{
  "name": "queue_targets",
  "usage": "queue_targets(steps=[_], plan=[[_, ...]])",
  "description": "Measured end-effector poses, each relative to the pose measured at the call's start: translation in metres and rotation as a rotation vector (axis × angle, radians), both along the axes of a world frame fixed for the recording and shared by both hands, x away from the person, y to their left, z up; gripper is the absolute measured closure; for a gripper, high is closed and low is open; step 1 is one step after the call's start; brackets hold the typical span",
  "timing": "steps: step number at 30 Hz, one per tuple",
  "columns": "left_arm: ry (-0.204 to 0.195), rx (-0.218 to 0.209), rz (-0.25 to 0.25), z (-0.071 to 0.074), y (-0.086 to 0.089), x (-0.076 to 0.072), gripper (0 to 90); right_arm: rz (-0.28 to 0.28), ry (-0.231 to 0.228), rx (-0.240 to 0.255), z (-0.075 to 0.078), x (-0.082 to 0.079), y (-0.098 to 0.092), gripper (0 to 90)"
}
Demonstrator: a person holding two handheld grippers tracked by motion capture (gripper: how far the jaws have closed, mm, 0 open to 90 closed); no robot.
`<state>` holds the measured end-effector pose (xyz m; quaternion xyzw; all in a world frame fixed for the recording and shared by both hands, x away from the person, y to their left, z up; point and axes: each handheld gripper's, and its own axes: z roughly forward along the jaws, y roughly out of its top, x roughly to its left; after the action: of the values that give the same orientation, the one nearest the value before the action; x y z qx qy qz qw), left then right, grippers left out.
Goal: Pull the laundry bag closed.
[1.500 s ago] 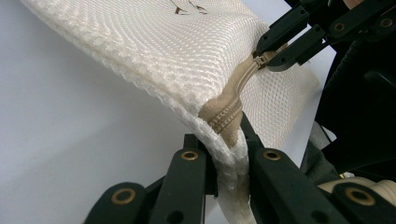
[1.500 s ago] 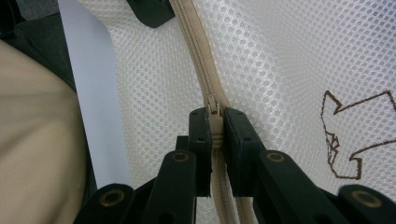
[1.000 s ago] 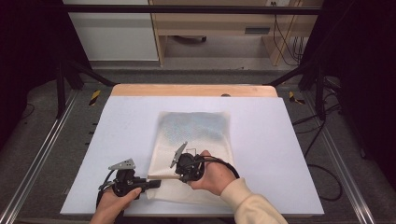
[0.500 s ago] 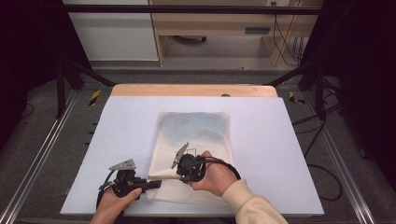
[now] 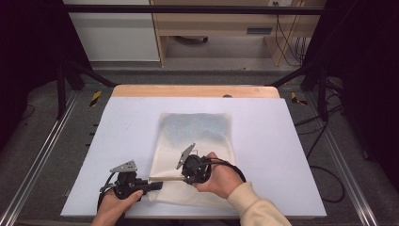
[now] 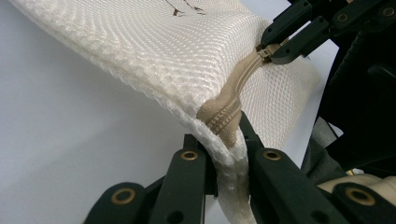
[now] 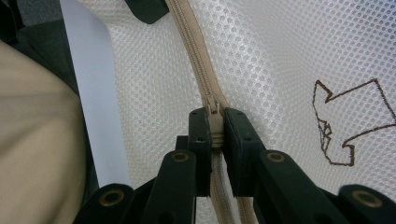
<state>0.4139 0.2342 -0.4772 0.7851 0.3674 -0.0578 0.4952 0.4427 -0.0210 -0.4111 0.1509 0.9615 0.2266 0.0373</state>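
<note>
High view: a cream honeycomb-mesh bag [image 5: 195,155] lies flat mid-bench on a pale blue-white sheet [image 5: 117,127], grey floor around. Left gripper [image 6: 229,154] fingers clamp its corner hem; right gripper [image 7: 215,140] fingers pinch the tan zipper's pull [image 7: 213,108].

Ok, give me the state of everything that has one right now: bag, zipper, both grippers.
mesh bag: flat on the table, near left corner lifted.
zipper: teeth closed ahead of the pull, which sits partway along.
zipper pull: pinched between the right gripper's jaws.
left gripper: shut on the bag's corner at the zipper end.
right gripper: shut on the zipper pull.
</note>
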Motion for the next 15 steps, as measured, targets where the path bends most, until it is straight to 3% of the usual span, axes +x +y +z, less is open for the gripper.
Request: queue_targets(steps=[15], plan=[[-0.065, 0.018, -0.021, 0.004, -0.003, -0.002, 84.9, -0.033, -0.013, 0.051, 0.0, -0.001, -0.016, 81.7]])
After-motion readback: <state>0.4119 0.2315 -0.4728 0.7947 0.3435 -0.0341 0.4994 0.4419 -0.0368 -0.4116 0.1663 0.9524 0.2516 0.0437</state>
